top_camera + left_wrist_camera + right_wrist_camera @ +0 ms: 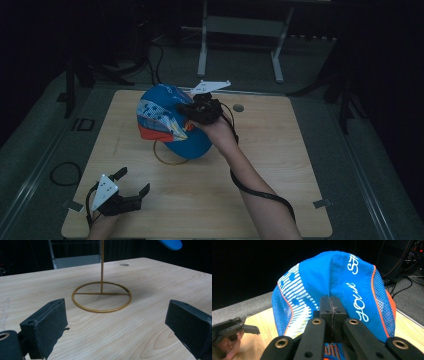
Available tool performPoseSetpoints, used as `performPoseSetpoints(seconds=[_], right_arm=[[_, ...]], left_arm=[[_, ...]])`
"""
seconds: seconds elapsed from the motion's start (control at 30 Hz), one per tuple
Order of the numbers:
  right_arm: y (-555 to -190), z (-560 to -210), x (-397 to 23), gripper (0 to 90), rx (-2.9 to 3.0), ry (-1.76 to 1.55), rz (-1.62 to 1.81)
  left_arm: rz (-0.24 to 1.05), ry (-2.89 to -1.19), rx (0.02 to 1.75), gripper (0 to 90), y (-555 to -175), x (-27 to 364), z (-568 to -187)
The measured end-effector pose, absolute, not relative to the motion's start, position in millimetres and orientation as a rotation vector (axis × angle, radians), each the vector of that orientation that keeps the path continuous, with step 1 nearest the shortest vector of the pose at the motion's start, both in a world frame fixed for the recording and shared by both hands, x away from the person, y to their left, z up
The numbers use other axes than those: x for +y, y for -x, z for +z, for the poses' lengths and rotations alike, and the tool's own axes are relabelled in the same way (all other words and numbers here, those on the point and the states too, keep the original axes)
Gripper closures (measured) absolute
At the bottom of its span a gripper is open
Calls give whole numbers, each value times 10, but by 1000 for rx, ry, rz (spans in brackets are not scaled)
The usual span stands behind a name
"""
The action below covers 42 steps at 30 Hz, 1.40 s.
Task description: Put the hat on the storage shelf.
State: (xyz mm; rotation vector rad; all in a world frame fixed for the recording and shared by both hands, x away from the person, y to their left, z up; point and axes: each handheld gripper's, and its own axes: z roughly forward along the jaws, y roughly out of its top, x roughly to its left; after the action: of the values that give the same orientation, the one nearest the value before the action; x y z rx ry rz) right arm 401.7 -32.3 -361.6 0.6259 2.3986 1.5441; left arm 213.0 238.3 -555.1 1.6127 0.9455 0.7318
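Observation:
A blue cap [165, 125] with white stripes, orange trim and white script hangs above the wooden table [280, 165], over a gold wire stand [167, 159]. My right gripper [189, 112] is shut on the cap's fabric; in the right gripper view the jaws [332, 307] meet on the crown [337, 272]. The stand's thin pole [102, 270] rises from a ring base, with the cap's brim [171, 243] above it at the right. My left gripper [132, 181] rests near the table's front left corner, open and holding nothing [115, 325]. It also appears, held in a hand, in the right gripper view [234, 327].
A round cable hole [238, 107] lies in the table's far side. A white metal frame [240, 30] stands on the floor beyond the table. A cable loop [65, 172] lies on the floor at the left. Tape marks [321, 203] sit at the near corners.

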Motion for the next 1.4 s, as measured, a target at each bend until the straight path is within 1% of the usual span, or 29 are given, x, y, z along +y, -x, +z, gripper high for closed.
performPoseSetpoints(seconds=[0.1,0.13,0.2,0.3,0.53,0.67,0.73,0.87,0.97,1.03,1.1,1.27,1.33,1.4], right_arm=[[-4009,-3607,-323,818,2382,-625,1578],[-4001,-3602,-326,817,2374,-625,1586],[-3988,-3590,-336,764,2364,-622,1598],[-3976,-3579,-345,731,2345,-621,1589],[-3974,-3587,-354,725,2348,-622,1591],[-3952,-3584,-377,696,2353,-616,1598],[-3936,-3587,-395,644,2355,-607,1607],[-3892,-3591,-423,481,2347,-589,1612],[-3844,-3600,-450,400,2346,-551,1602],[-3822,-3617,-478,371,2348,-543,1595],[-3814,-3638,-518,325,2359,-549,1616],[-3802,-3693,-634,270,2354,-573,1700],[-3797,-3720,-675,208,2370,-570,1719],[-3778,-3752,-708,205,2384,-558,1711]], left_arm=[[735,-1612,948,42,-2126,2388,-5548],[736,-1610,948,42,-2126,2392,-5548],[735,-1610,949,42,-2127,2399,-5549],[730,-1605,951,43,-2129,2399,-5551],[730,-1604,952,43,-2130,2401,-5553],[727,-1606,951,43,-2131,2398,-5557],[727,-1606,952,43,-2132,2395,-5559],[727,-1606,949,43,-2131,2392,-5560],[725,-1604,949,43,-2131,2388,-5563],[724,-1604,950,43,-2135,2385,-5569],[720,-1605,949,43,-2136,2380,-5571],[721,-1605,949,44,-2133,2379,-5572],[722,-1605,949,44,-2133,2383,-5573],[723,-1605,948,44,-2132,2384,-5573]])
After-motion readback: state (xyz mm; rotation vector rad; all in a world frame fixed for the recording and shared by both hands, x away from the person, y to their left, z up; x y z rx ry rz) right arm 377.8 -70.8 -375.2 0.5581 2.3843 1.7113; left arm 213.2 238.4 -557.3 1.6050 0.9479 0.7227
